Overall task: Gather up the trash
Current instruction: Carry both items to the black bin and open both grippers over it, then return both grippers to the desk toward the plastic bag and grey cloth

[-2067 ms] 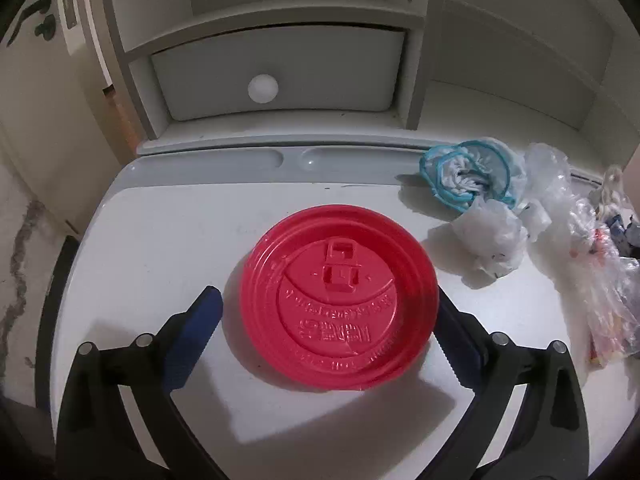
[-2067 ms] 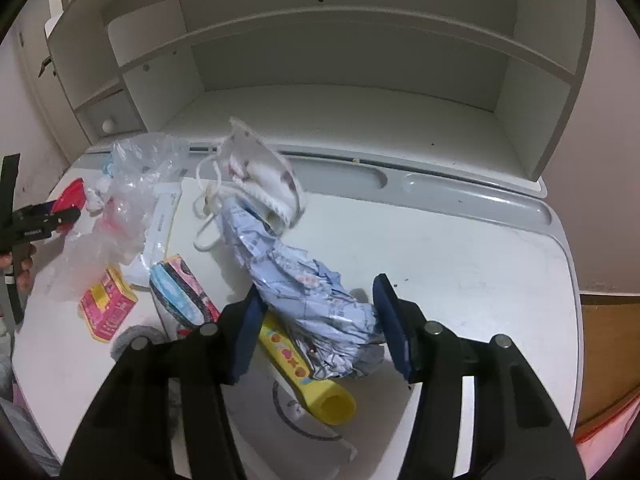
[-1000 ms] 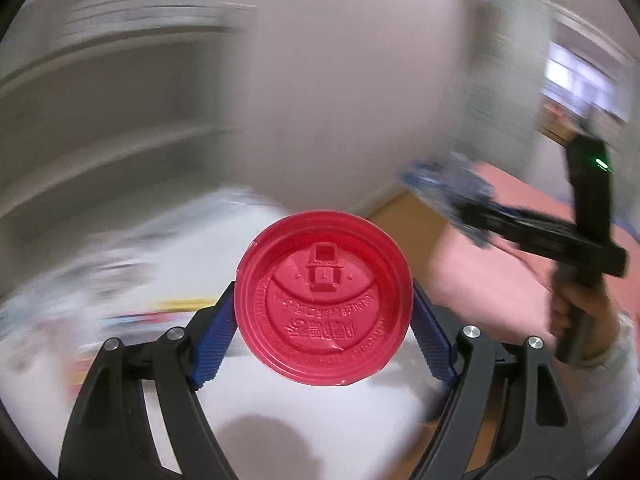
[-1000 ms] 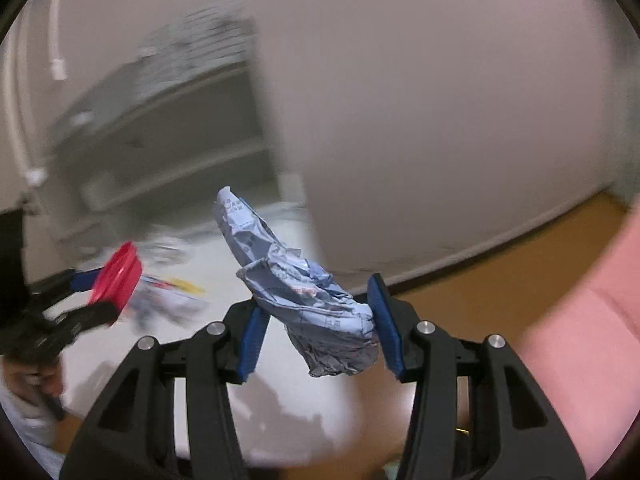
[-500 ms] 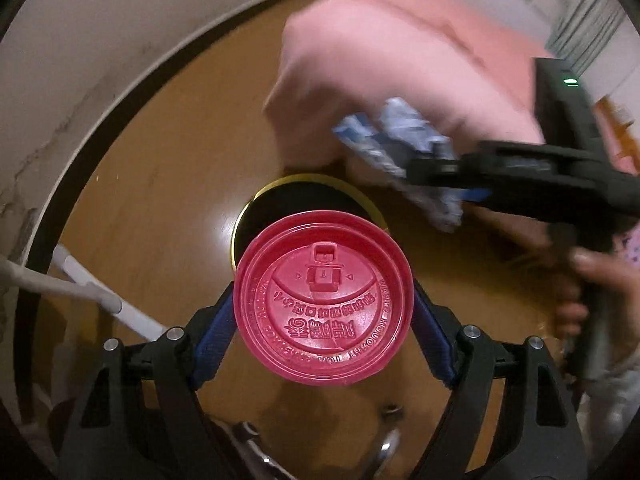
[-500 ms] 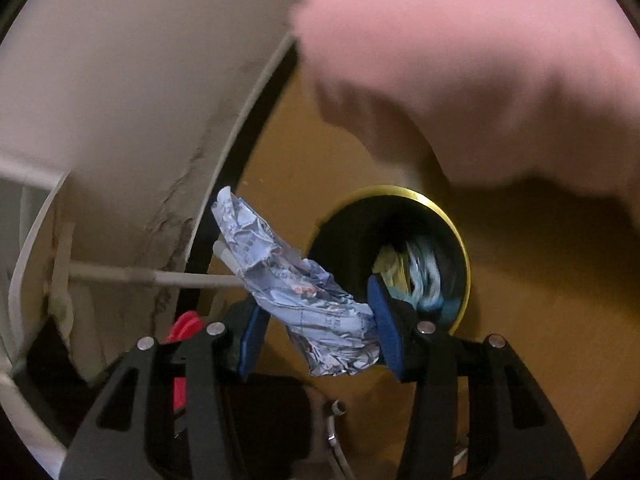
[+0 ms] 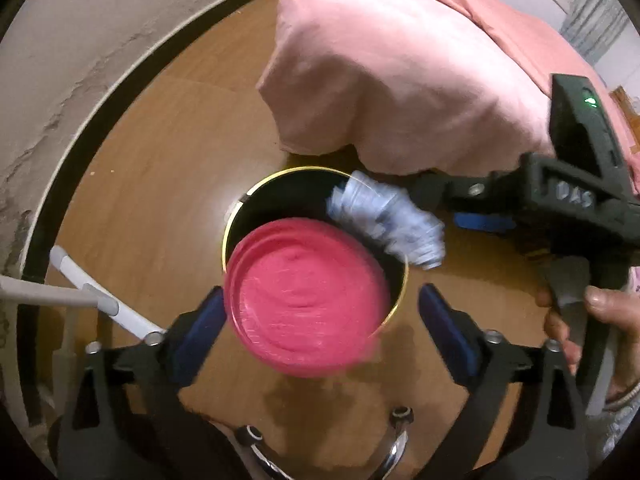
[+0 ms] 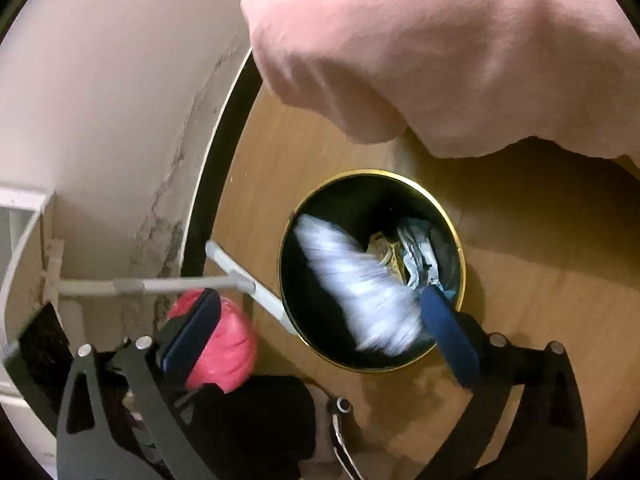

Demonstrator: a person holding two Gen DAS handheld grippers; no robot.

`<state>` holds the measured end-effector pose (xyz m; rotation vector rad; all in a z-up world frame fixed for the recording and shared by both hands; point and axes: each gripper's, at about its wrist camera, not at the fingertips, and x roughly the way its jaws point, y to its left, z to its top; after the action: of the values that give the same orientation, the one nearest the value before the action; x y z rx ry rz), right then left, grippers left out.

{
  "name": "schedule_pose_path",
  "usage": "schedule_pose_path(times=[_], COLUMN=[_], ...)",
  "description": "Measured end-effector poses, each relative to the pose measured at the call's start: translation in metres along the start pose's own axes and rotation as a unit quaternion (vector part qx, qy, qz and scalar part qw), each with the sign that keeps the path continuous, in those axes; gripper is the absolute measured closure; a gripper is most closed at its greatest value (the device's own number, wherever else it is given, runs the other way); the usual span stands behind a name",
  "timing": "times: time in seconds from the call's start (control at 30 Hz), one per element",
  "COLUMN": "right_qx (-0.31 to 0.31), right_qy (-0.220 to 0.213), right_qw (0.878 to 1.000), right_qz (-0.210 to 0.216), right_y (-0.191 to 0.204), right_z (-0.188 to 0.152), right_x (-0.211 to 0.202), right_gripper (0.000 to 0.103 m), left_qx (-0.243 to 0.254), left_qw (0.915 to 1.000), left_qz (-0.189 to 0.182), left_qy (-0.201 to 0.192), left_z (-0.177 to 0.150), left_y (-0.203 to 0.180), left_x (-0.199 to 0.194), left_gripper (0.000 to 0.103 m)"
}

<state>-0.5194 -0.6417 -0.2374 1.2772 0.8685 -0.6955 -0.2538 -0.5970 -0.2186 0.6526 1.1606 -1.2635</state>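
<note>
While motion-blurred, red lid and crumpled paper hang above bin.

1. At the right of my left wrist view I read raised letters "DAS" on the black body of the right gripper.
2. The red lid is blurred; I read nothing on it.

Each tool is black plastic with blue pads and silver screws. The right tool carries a green light (lit). A pale cuff shows.
</note>
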Motion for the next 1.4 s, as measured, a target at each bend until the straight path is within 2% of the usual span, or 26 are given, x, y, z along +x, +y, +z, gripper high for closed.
schedule_pose_path(times=[0.07,0.2,0.33,0.43,0.53,0.57,0.67,0.73,0.77,0.83,0.87,0.93,1.0,1.03,1.07,1.17,1.23,1.3,1.4], right_qx=[0.007,-0.015,-0.029,-0.044,-0.074,-0.090,-0.135,-0.164,-0.185,-0.216,-0.245,-0.281,-0.334,-0.371,-0.396,-0.484,-0.518,-0.547,-0.577], right_qy=[-0.016,-0.078,-0.136,-0.168,-0.197,-0.207,-0.236,-0.248,-0.257,-0.261,-0.260,-0.251,-0.225,-0.210,-0.203,-0.169,-0.144,-0.114,-0.082], right_qw=[1.000,0.995,0.987,0.981,0.973,0.969,0.953,0.944,0.939,0.933,0.928,0.922,0.914,0.905,0.896,0.857,0.840,0.824,0.808], right_qz=[-0.010,-0.068,-0.082,-0.084,-0.093,-0.101,-0.131,-0.140,-0.136,-0.123,-0.109,-0.085,-0.037,-0.011,0.002,0.061,0.080,0.090,0.092], right_y=[-0.002,0.008,0.023,0.042,0.065,0.076,0.111,0.139,0.160,0.188,0.215,0.251,0.302,0.333,0.353,0.425,0.462,0.496,0.527], right_z=[0.001,-0.003,-0.008,-0.013,-0.021,-0.025,-0.037,-0.044,-0.049,-0.053,-0.058,-0.068,-0.085,-0.099,-0.109,-0.156,-0.183,-0.211,-0.247], right_x=[-0.010,-0.045,-0.089,-0.120,-0.140,-0.147,-0.157,-0.157,-0.156,-0.153,-0.147,-0.138,-0.124,-0.116,-0.111,-0.091,-0.075,-0.055,-0.027], right_gripper=[0.006,0.006,0.006,0.006,0.006,0.006,0.006,0.006,0.006,0.006,0.006,0.006,0.006,0.006,0.006,0.006,0.006,0.009,0.011], left_qx=[0.002,0.027,0.045,0.052,0.055,0.057,0.048,0.026,-0.003,-0.050,-0.102,-0.163,-0.230,-0.254,-0.290,-0.343,-0.366,-0.386,-0.396], left_qw=[0.9999,0.9979,0.9923,0.9836,0.9697,0.9634,0.9476,0.9406,0.9356,0.9279,0.9202,0.9092,0.8887,0.8787,0.8637,0.8435,0.8422,0.8357,0.8333], left_qz=[-0.008,-0.028,-0.058,-0.080,-0.084,-0.074,-0.012,0.038,0.076,0.115,0.147,0.182,0.230,0.250,0.275,0.293,0.279,0.272,0.260], left_qy=[-0.011,-0.051,-0.100,-0.153,-0.223,-0.251,-0.316,-0.336,-0.345,-0.351,-0.348,-0.338,-0.323,-0.318,-0.307,-0.292,-0.282,-0.281,-0.285], left_z=[0.001,0.005,0.014,0.016,0.008,0.000,-0.029,-0.050,-0.068,-0.093,-0.115,-0.139,-0.178,-0.193,-0.217,-0.257,-0.268,-0.277,-0.281], left_y=[-0.001,-0.015,-0.030,-0.036,-0.034,-0.031,-0.009,0.014,0.037,0.068,0.098,0.134,0.176,0.191,0.213,0.248,0.266,0.281,0.290], left_x=[-0.005,-0.031,-0.071,-0.119,-0.188,-0.217,-0.285,-0.316,-0.334,-0.351,-0.364,-0.375,-0.389,-0.395,-0.404,-0.420,-0.428,-0.432,-0.437], left_gripper=[0.009,0.009,0.009,0.009,0.009,0.009,0.007,0.007,0.007,0.007,0.007,0.007,0.007,0.007,0.007,0.007,0.007,0.007,0.007])
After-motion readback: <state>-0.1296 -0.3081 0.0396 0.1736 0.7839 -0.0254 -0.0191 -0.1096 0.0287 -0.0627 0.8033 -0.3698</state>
